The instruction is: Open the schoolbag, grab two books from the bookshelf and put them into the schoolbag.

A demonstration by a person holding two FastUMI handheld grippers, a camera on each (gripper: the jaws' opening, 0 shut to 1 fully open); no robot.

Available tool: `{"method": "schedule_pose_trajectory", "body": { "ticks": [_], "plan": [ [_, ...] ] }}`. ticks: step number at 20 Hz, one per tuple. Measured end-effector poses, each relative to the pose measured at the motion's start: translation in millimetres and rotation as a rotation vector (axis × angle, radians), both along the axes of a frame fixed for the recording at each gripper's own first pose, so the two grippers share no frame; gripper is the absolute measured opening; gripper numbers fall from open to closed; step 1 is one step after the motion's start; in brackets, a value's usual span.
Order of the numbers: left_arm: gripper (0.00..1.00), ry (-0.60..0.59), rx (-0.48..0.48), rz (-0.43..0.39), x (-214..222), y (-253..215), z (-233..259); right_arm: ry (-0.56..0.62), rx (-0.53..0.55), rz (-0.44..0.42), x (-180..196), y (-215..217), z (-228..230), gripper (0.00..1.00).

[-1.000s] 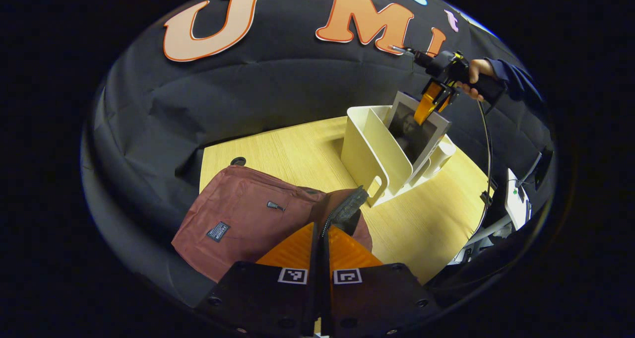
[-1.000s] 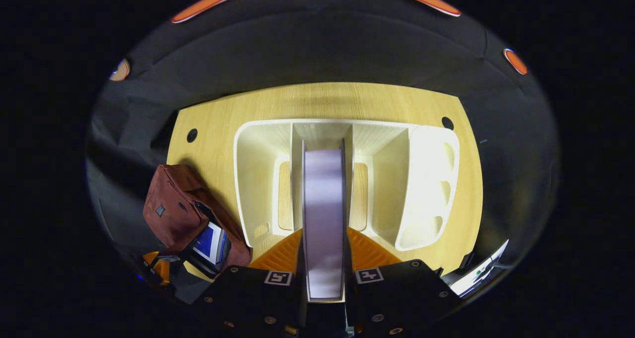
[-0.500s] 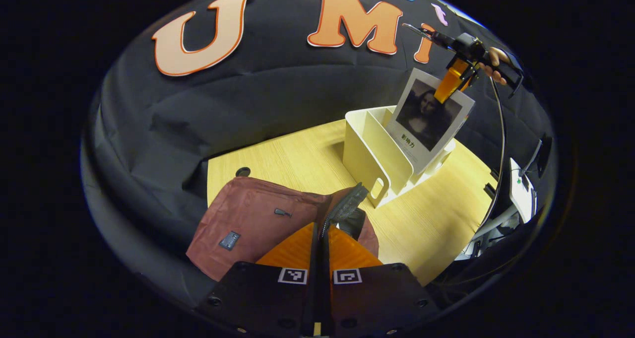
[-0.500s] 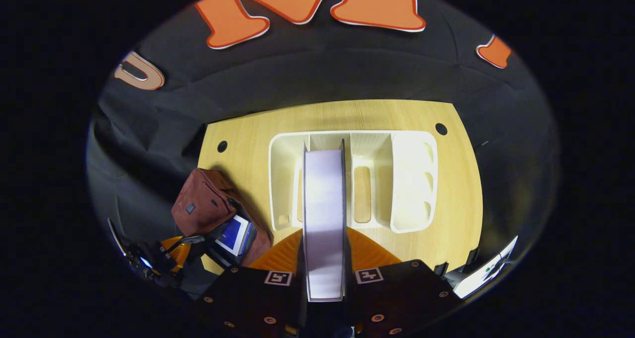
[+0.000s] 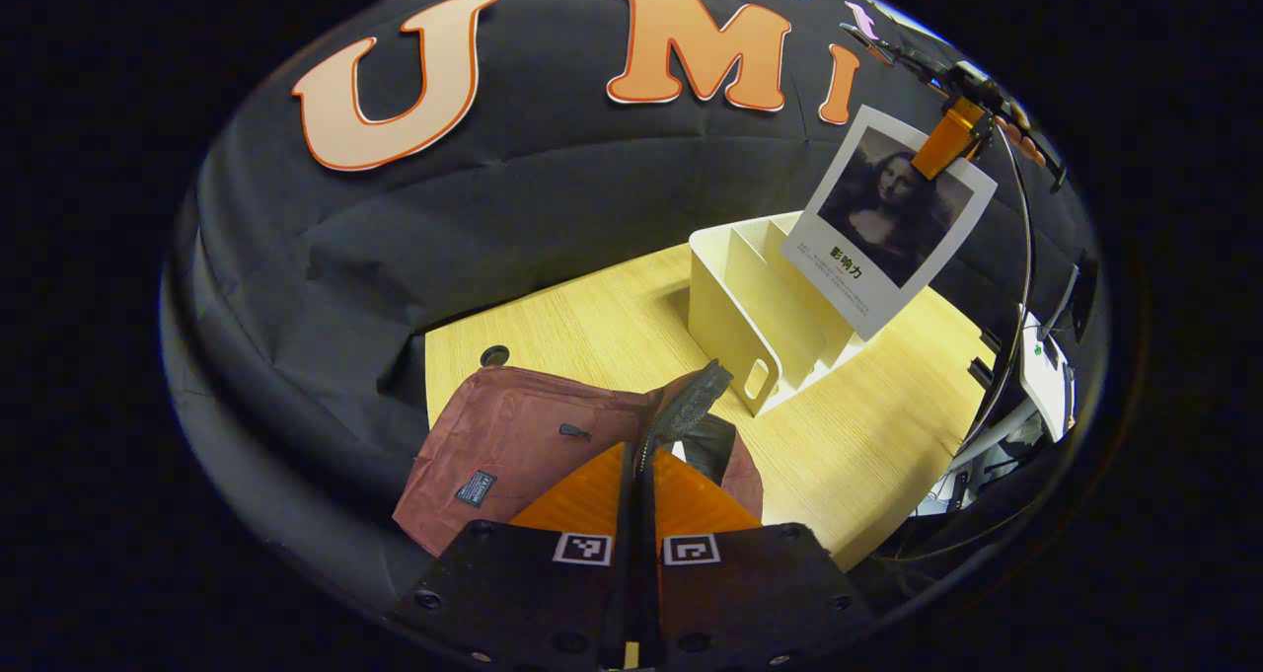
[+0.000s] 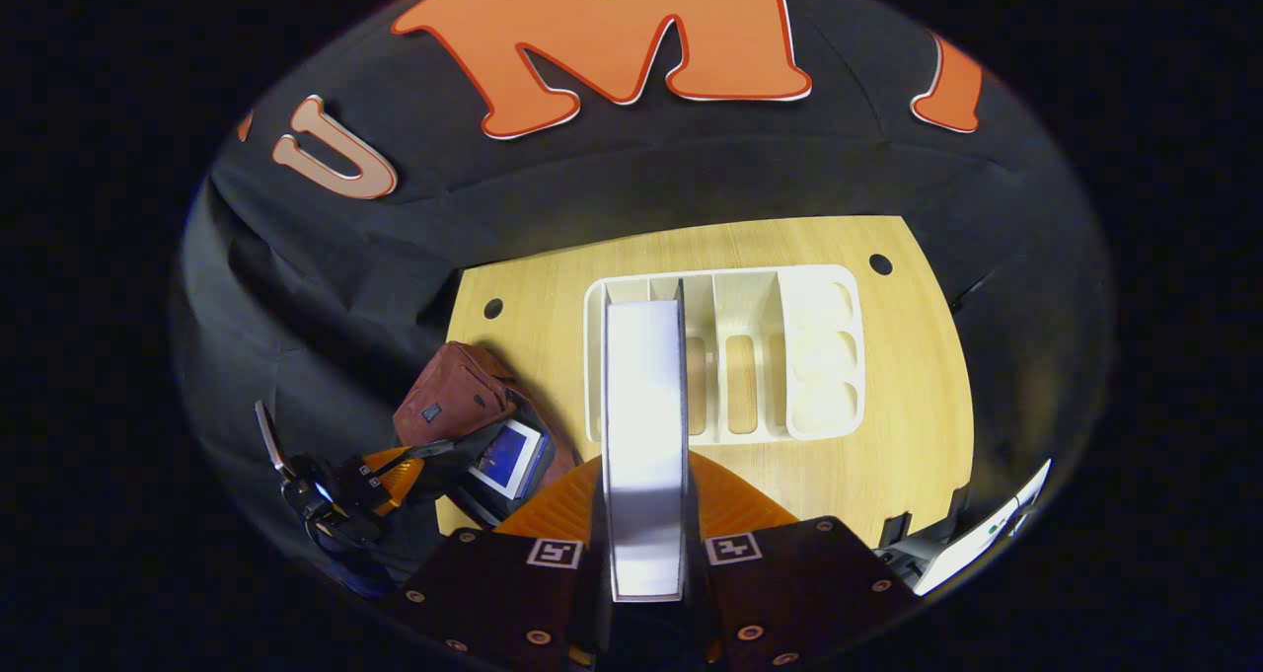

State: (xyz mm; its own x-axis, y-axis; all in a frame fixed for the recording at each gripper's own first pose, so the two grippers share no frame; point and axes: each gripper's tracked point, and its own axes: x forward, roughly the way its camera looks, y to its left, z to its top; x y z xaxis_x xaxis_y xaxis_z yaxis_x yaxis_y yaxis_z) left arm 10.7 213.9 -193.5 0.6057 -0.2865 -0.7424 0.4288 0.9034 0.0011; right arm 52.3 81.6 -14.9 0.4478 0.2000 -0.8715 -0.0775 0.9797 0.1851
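Note:
The maroon schoolbag (image 5: 513,435) lies on the wooden table (image 5: 592,307). My left gripper (image 5: 639,475) is shut on the open edge of its grey-lined flap (image 5: 691,406) and holds it up. In the right gripper view the schoolbag (image 6: 449,410) gapes open with a blue book (image 6: 505,455) inside, and the left gripper (image 6: 385,475) is at its mouth. My right gripper (image 6: 643,470) is shut on a white book (image 6: 643,406), seen edge-on. This portrait-cover book (image 5: 888,218) hangs from the right gripper (image 5: 947,139) above the cream bookshelf (image 5: 760,317), clear of its slots.
The bookshelf (image 6: 725,356) stands mid-table with its divider slots bare and round cups at its right end. A white device (image 5: 1041,386) sits past the table's right edge, and a black cable (image 5: 1016,287) hangs from the right gripper. Bare tabletop lies between bag and shelf.
The right gripper has risen with the book, lifting it fully out of the bookshelf. The left gripper has stayed shut on the bag's flap, shifting only slightly.

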Motion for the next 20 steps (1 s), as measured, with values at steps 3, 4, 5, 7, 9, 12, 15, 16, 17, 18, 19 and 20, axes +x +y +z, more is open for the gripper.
{"method": "schedule_pose_trajectory", "body": {
  "ticks": [3,4,5,7,9,12,15,16,17,18,19,20],
  "plan": [
    [0.05,0.002,0.007,0.0,-0.7,-0.2,0.7,-0.008,0.023,0.017,-9.5,5.2,2.9,0.3],
    [0.05,0.003,0.008,-0.003,-0.7,-1.5,1.2,-0.006,0.036,0.02,-13.7,8.8,0.7,0.3],
    [0.05,0.005,0.01,-0.002,-1.6,-1.4,1.2,-0.003,0.055,0.024,-18.6,14.5,-2.9,0.3],
    [0.05,0.005,0.014,-0.006,-4.0,-3.0,2.2,0.022,0.101,0.023,-30.3,27.1,-18.4,0.31],
    [0.05,0.006,0.017,-0.011,-5.6,-4.5,2.7,0.063,0.16,0.024,-42.0,44.0,-37.2,0.3],
    [0.05,0.011,0.021,-0.008,-6.9,-4.8,2.7,0.102,0.213,0.018,-51.9,60.1,-63.6,0.3],
    [0.05,0.016,0.02,-0.01,-10.2,-6.7,2.6,0.158,0.274,0.015,-62.7,84.8,-90.0,0.3],
    [0.05,0.016,0.022,-0.01,-11.2,-6.8,2.9,0.171,0.293,0.018,-65.4,93.4,-95.0,0.3],
    [0.05,0.017,0.023,-0.009,-11.6,-5.8,3.2,0.18,0.311,0.022,-68.6,99.7,-100.8,0.29],
    [0.05,0.017,0.024,-0.005,-11.4,-5.3,3.7,0.188,0.332,0.023,-70.5,106.7,-105.2,0.3],
    [0.05,0.017,0.023,-0.003,-11.9,-5.7,3.1,0.196,0.359,0.013,-70.9,114.6,-110.7,0.3],
    [0.05,0.017,0.024,-0.002,-13.0,-6.4,3.5,0.21,0.386,0.008,-72.6,123.8,-117.3,0.3]
  ]
}}
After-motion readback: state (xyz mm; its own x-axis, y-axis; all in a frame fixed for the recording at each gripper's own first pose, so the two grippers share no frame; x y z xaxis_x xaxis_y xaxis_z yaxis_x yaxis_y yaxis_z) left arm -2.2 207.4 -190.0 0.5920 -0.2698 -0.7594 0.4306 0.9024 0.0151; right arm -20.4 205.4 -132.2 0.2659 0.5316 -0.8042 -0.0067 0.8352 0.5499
